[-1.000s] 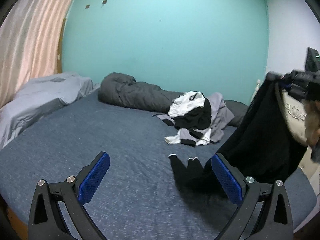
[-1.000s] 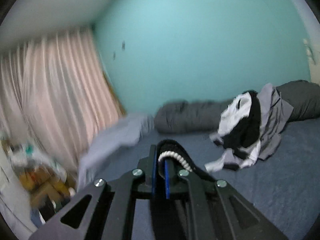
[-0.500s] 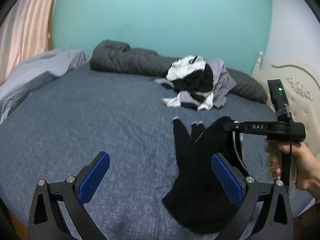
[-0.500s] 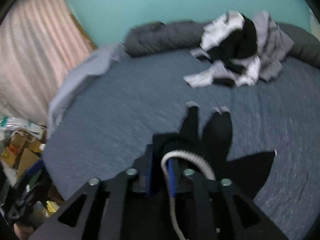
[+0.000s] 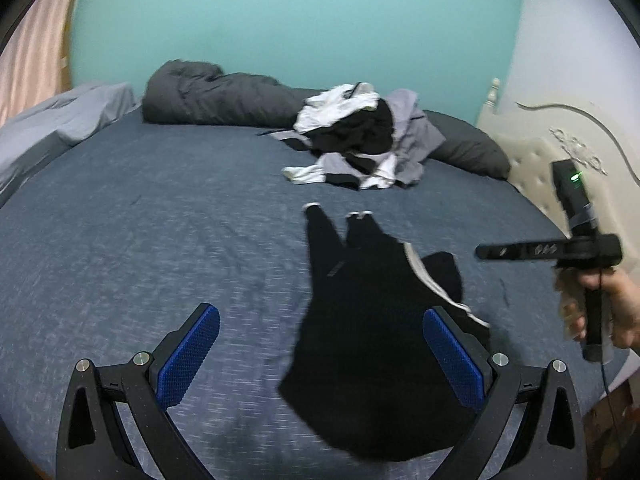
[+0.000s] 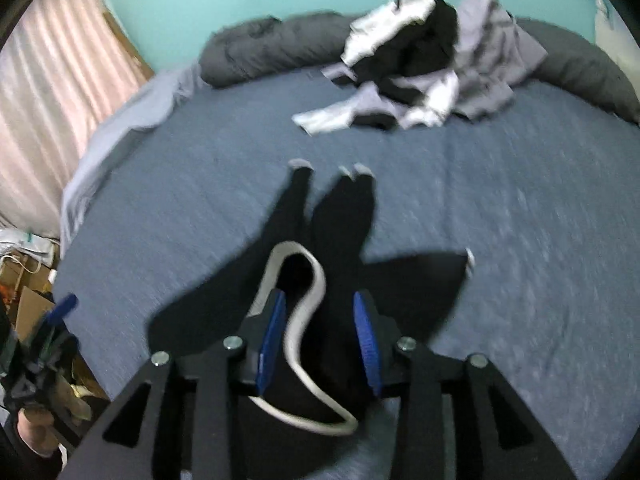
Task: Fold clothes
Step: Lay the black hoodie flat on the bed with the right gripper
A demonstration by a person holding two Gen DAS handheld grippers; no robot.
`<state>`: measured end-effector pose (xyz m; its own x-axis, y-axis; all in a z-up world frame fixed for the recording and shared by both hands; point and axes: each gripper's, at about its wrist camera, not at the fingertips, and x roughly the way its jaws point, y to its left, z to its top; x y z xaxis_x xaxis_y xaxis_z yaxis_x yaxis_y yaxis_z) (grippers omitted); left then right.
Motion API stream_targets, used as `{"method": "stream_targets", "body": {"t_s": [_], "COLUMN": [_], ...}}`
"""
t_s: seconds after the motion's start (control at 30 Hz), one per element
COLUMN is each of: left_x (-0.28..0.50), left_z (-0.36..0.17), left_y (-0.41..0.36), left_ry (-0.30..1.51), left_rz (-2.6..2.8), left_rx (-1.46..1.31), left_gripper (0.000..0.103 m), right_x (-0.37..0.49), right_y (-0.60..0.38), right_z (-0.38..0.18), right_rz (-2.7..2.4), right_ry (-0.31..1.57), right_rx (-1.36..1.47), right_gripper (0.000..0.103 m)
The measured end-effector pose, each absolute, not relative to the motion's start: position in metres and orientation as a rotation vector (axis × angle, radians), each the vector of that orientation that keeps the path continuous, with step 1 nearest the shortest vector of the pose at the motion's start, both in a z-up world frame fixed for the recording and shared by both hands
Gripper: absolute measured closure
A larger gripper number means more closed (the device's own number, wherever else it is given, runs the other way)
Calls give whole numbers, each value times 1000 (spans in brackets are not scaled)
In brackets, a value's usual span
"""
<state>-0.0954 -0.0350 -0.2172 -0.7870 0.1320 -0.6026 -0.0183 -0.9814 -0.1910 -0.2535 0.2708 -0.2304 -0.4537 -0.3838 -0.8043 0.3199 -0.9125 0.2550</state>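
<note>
Right gripper fingers are part open and opening, blue pads off the cloth on both sides; the black garment's white-trimmed edge runs loose between them, not pinched. Left gripper fingers stand wide apart, holding nothing; its right pad sits over the near part of the garment, left pad over bare sheet.

Black garment lies spread on the blue bed, near the front edge, two narrow ends with white tips pointing toward the far side. A hand at the right grips the right gripper's handle, just beside the garment.

Farther back, well apart, a heap of clothes in white, black and grey. Behind it a dark grey duvet roll along the teal wall. Light grey bedding at the left, pink curtain beyond, cream headboard at the right
</note>
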Motion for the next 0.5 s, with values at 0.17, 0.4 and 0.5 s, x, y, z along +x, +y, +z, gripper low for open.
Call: {"method": "stream_targets", "body": {"t_s": [0.17, 0.4, 0.5], "left_x": [-94, -95, -95], "left_z": [-217, -216, -218], "left_y": [-29, -41, -48], "left_ry": [-265, -263, -268], "left_rz": [2854, 2891, 2909], "left_rx": [-1003, -1024, -1034], "left_gripper": [0, 0, 0], "right_x": [-241, -227, -218], "right_y": [270, 274, 285], "right_z": [-270, -284, -271], "right_rz": [-2278, -2292, -2345], "right_ry": [-44, -154, -268], "right_rx": [1429, 1450, 1416], "right_gripper": [67, 67, 67]}}
